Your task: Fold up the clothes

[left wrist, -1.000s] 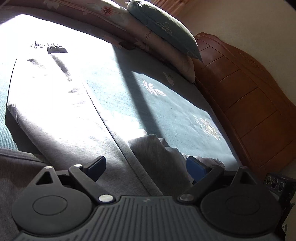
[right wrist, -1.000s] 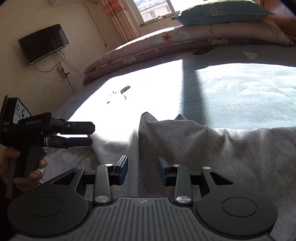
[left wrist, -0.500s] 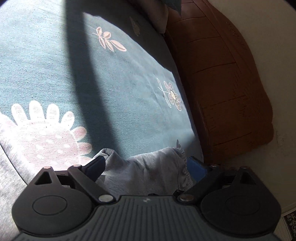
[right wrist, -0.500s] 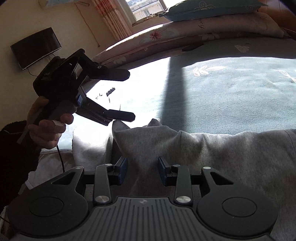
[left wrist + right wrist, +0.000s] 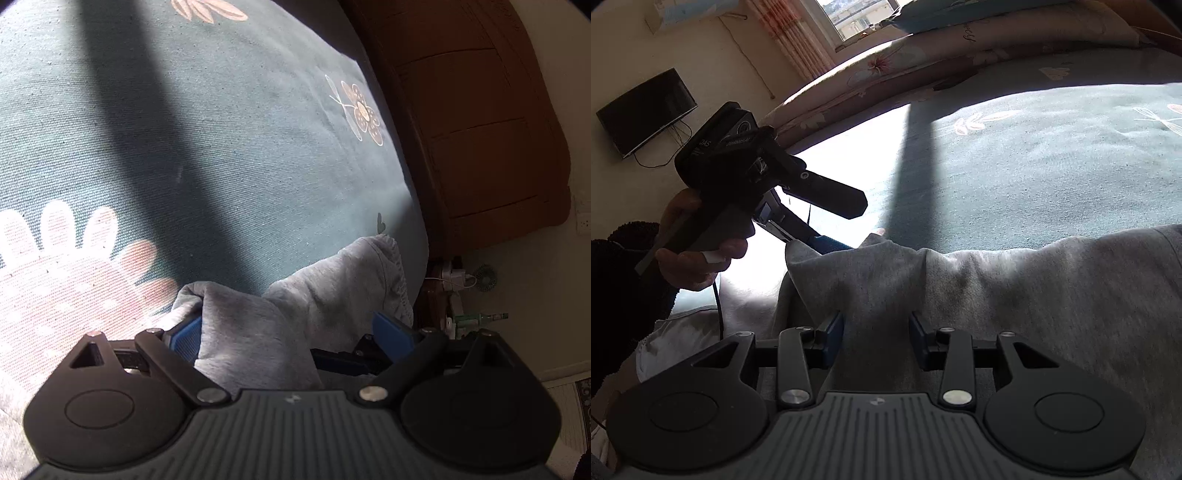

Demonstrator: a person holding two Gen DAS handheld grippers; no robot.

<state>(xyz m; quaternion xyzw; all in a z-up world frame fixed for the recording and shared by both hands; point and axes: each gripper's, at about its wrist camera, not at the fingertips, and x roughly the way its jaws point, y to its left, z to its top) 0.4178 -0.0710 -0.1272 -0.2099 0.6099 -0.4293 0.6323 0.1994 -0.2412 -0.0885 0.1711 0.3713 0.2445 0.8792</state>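
Note:
A grey sweat garment (image 5: 1034, 295) lies across the teal flowered bedspread (image 5: 1034, 166). My right gripper (image 5: 877, 332) sits low over it; its jaws are opening, with a raised ridge of the grey cloth between the blue pads. In the left wrist view a bunched end of the grey garment (image 5: 332, 295) with an elastic cuff lies between the wide-spread fingers of my left gripper (image 5: 288, 328), which is open. The right wrist view shows the left gripper (image 5: 849, 225) tilted down, its lower finger at the peak of the cloth.
A wooden headboard (image 5: 480, 147) borders the bed on the right of the left wrist view. Pillows and a rolled quilt (image 5: 960, 55) line the far side. A wall television (image 5: 646, 110) hangs at the left. A person's hand (image 5: 694, 258) holds the left gripper.
The left gripper swung across the bed and down to the bunched end of the garment near the headboard. The right gripper sank slightly and its jaws widened a little.

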